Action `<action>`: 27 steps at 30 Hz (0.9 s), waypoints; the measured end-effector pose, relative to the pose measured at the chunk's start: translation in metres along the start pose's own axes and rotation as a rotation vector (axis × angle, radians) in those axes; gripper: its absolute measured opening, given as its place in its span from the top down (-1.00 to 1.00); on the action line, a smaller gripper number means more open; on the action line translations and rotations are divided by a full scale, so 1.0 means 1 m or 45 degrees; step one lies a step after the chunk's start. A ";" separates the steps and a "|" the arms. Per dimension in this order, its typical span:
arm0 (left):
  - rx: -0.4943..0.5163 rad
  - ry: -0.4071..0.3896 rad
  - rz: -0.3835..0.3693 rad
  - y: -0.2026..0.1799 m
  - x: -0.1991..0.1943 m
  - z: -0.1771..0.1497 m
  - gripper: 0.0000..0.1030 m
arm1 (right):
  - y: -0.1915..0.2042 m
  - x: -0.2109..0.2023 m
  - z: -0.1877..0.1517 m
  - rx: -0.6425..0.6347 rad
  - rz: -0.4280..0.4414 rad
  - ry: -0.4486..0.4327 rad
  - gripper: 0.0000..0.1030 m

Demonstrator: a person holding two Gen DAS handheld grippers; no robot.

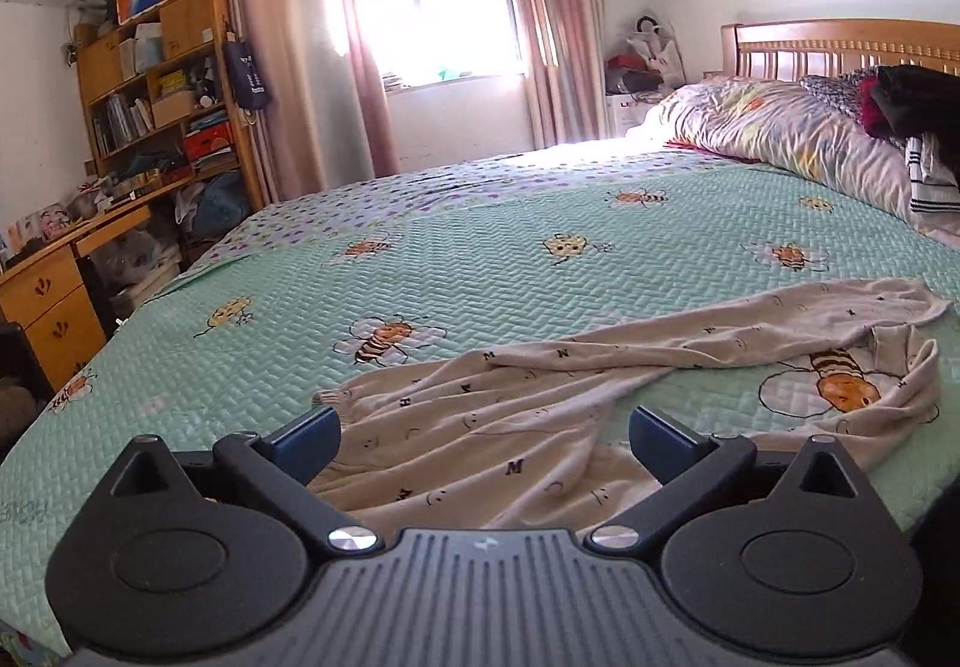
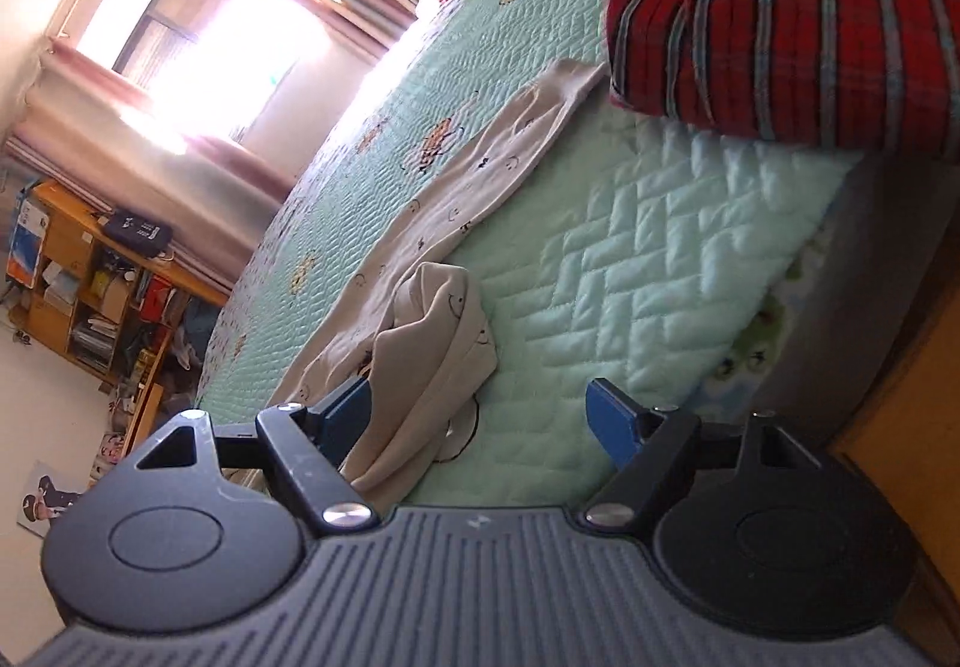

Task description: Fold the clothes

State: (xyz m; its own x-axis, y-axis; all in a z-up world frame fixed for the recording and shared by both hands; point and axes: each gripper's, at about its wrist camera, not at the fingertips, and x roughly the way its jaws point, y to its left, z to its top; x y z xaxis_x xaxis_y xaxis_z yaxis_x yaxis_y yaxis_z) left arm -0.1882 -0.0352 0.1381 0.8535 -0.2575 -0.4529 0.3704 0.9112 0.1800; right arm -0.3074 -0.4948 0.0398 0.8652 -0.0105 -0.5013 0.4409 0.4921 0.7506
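While both grippers hang with fingers spread wide and grasping nothing, the left gripper (image 1: 483, 436) sits over the cream pajamas (image 1: 480, 427), which lie rumpled on the green bee quilt (image 1: 480, 271). Near the right gripper (image 2: 480, 415), a bunched hem (image 2: 438, 331) rises; at 1 o'clock lies a red plaid garment (image 2: 780, 7).

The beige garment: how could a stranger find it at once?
Look at the bed with the green bee quilt. Near its front edge, before the left gripper, lies the beige garment, spread out and crumpled. Unlike the folded red plaid cloth, it is pale with small black letters and smiley faces.
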 end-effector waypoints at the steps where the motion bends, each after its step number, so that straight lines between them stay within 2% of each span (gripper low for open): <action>1: 0.002 -0.001 -0.013 -0.003 -0.001 -0.001 -0.99 | -0.001 0.008 0.000 0.019 -0.001 0.002 -0.54; 7: 0.019 0.022 -0.087 -0.021 0.003 -0.009 -0.99 | -0.004 0.036 0.000 0.132 0.071 -0.031 -0.57; 11: 0.002 0.053 -0.105 -0.027 0.009 -0.014 -0.99 | 0.006 0.051 0.005 0.113 0.068 -0.033 -0.57; 12: -0.002 0.059 -0.108 -0.028 0.010 -0.015 -0.99 | 0.009 0.056 0.007 0.105 0.069 -0.027 -0.51; 14: -0.011 0.070 -0.115 -0.030 0.011 -0.016 -0.99 | 0.012 0.068 0.012 0.106 0.067 0.011 0.03; 15: -0.015 0.075 -0.118 -0.032 0.012 -0.017 -0.99 | 0.011 0.075 0.014 0.122 0.040 0.044 0.62; 16: -0.019 0.079 -0.120 -0.033 0.013 -0.017 -0.99 | 0.012 0.078 0.014 0.132 0.012 0.052 0.65; 18: -0.019 0.073 -0.115 -0.029 0.010 -0.016 -0.99 | 0.020 0.068 0.014 0.072 -0.008 -0.003 0.67; 20: -0.037 0.069 -0.106 -0.024 0.009 -0.015 -0.99 | 0.042 0.042 0.014 -0.112 -0.078 -0.145 0.68; 21: -0.049 0.067 -0.102 -0.021 0.009 -0.014 -0.99 | 0.057 0.026 0.013 -0.245 -0.134 -0.235 0.67; 23: -0.078 0.075 -0.092 -0.016 0.012 -0.013 -0.99 | 0.093 -0.005 0.010 -0.554 -0.346 -0.425 0.62; 24: -0.094 0.084 -0.088 -0.014 0.015 -0.014 -0.99 | 0.104 -0.012 0.009 -0.653 -0.442 -0.479 0.50; 25: -0.111 0.094 -0.088 -0.015 0.018 -0.014 -0.99 | 0.110 -0.013 0.010 -0.718 -0.501 -0.478 0.21; 26: -0.121 0.101 -0.093 -0.016 0.020 -0.015 -0.99 | 0.111 -0.008 0.012 -0.770 -0.516 -0.406 -0.07; 27: -0.129 0.108 -0.104 -0.018 0.022 -0.016 -0.99 | 0.108 0.003 0.014 -0.800 -0.491 -0.296 -0.59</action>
State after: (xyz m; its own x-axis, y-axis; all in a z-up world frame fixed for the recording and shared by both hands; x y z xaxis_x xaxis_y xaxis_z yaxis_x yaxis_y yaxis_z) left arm -0.1822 -0.0522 0.1109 0.7863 -0.3078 -0.5357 0.3947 0.9173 0.0524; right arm -0.2538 -0.4538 0.1257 0.7366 -0.4295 -0.5225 0.5627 0.8178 0.1210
